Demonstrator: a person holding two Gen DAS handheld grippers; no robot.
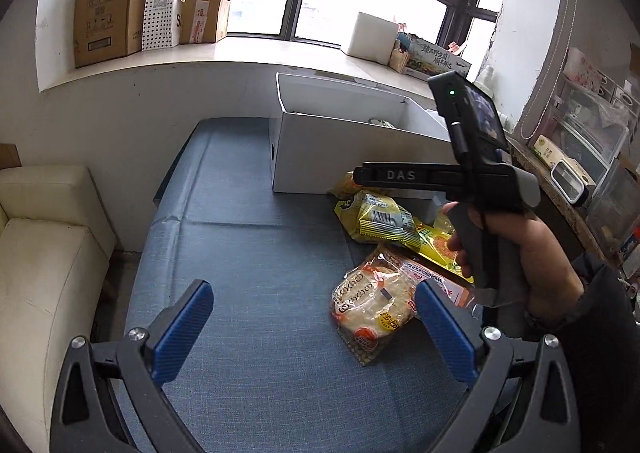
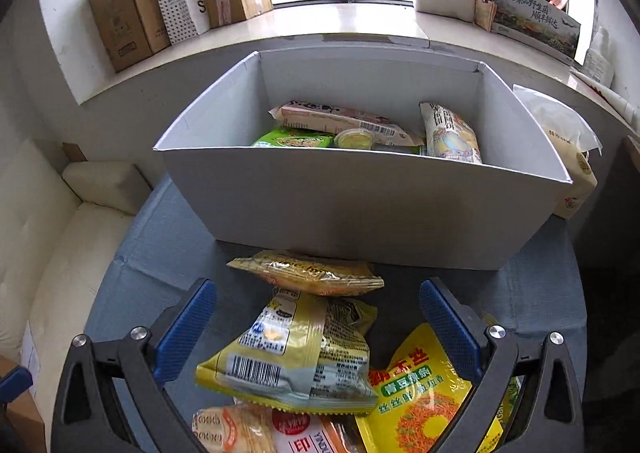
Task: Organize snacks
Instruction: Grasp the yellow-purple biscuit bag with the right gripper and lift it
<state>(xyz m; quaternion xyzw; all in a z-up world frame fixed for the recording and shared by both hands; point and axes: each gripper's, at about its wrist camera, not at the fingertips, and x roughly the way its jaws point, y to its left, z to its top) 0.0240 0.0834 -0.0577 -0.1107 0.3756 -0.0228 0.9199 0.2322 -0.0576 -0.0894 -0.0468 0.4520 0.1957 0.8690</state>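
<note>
A white box [image 2: 360, 209] stands at the far end of the blue-covered tabletop [image 1: 248, 253], close under the window sill, and already holds several snack packs: a pale pink-white pack [image 2: 340, 119] lying toward its back wall, a green pack [image 2: 294, 141] and a small yellow cup [image 2: 354, 139] near the middle, and a tall printed bag [image 2: 450, 133] leaning at its right side. The remaining snacks lie in a loose pile on the tabletop just in front of the box's near wall, toward the right edge. Nearest the box is a golden foil pack [image 2: 308, 273]; a yellow-and-silver bag with a barcode [image 2: 292, 357] rests partly against it, and a bright yellow packet printed with an orange ring [image 2: 424, 401] lies beside that, nearer the right edge. A clear-wrapped bread pack [image 1: 372, 309] sits at the near side of the pile, overlapping a red-and-white packet [image 1: 440, 283]. The left gripper [image 1: 314, 327] hovers over the tabletop with its blue-padded fingers [image 1: 184, 329] spread wide, clasping nothing. The right gripper [image 2: 316, 331] hangs above the pile, its jaws likewise wide apart, with the barcode bag lying between them but not touched.
</note>
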